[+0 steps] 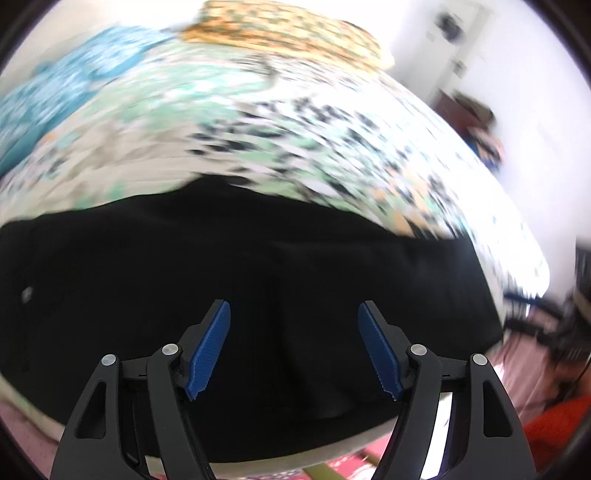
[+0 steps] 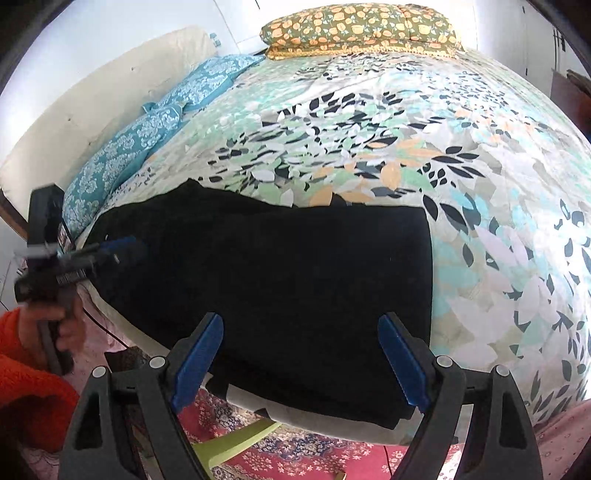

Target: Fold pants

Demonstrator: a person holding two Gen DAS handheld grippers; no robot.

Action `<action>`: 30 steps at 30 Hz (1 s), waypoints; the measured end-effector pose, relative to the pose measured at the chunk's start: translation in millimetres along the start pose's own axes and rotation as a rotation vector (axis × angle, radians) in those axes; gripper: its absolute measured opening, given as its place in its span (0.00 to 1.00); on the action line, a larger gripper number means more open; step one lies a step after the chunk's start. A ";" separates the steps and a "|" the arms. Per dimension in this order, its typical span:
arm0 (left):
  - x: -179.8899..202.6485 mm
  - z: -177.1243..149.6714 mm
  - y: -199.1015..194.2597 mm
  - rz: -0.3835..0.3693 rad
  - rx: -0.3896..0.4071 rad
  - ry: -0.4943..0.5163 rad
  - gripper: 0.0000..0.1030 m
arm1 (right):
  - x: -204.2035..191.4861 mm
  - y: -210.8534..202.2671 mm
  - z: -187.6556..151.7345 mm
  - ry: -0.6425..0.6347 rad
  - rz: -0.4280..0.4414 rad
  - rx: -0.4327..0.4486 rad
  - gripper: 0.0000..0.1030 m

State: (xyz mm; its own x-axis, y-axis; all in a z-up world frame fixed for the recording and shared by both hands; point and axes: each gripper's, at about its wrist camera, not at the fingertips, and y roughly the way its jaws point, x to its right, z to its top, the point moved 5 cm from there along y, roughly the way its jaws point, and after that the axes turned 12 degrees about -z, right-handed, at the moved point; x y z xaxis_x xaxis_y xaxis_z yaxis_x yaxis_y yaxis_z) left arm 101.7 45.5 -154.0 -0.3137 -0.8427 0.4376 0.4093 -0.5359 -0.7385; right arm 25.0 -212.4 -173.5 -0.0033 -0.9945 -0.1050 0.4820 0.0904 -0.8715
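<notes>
Black pants (image 2: 280, 280) lie folded flat on the bed near its front edge; they fill the lower half of the blurred left wrist view (image 1: 258, 280). My left gripper (image 1: 293, 306) is open and empty above the pants' left part; it also shows in the right wrist view (image 2: 122, 245) at the pants' left end, held by a hand in an orange sleeve. My right gripper (image 2: 299, 319) is open and empty above the pants' front edge, right of middle.
A bed with a leaf-patterned sheet (image 2: 461, 155) carries the pants. An orange-flowered pillow (image 2: 362, 31) lies at the head and blue patterned pillows (image 2: 140, 147) along the left wall. A red carpet (image 2: 295, 454) and a green chair part (image 2: 236, 443) show below the bed edge.
</notes>
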 end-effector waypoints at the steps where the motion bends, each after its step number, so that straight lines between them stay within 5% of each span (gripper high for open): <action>1: -15.9 5.4 -9.7 0.003 0.019 -0.053 0.72 | 2.1 -0.6 -0.6 0.005 0.002 0.003 0.83; 6: -103.3 35.5 -69.2 0.074 0.106 -0.228 0.72 | 6.7 1.1 -0.8 0.031 0.001 0.020 0.83; 11: -200.5 51.2 -117.7 0.164 0.069 -0.349 0.79 | 9.6 3.1 -1.4 0.057 0.014 0.014 0.83; 16: -256.9 33.6 -108.2 0.202 -0.088 -0.419 0.79 | 6.1 4.5 0.5 0.054 0.028 0.015 0.83; 23: -281.7 23.4 -80.2 0.171 -0.112 -0.476 0.89 | 2.2 3.2 -1.2 0.039 0.030 0.015 0.83; 24: -278.9 24.3 -76.8 0.142 -0.114 -0.475 0.81 | 3.3 2.5 -1.1 0.046 0.030 0.018 0.83; 25: -272.6 25.4 -75.3 0.100 -0.106 -0.462 0.57 | 4.9 1.9 -0.9 0.054 0.029 0.021 0.83; 26: -266.2 25.9 -74.1 0.084 -0.108 -0.445 0.51 | 6.7 1.5 -0.7 0.064 0.030 0.023 0.83; 28: -256.4 28.0 -79.8 0.122 -0.092 -0.385 0.26 | 10.1 1.3 0.2 0.084 0.035 0.026 0.83; 30: -249.3 29.0 -95.7 0.099 -0.030 -0.414 0.17 | 13.7 1.6 1.2 0.104 0.043 0.027 0.83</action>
State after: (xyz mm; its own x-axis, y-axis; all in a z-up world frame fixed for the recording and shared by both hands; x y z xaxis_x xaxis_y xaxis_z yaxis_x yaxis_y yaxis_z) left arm 165.6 305.4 -177.5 0.0990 -0.8430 0.5287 0.3927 -0.4551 -0.7992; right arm 26.7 -226.0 -175.8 -0.0720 -0.9788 -0.1920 0.5067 0.1299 -0.8523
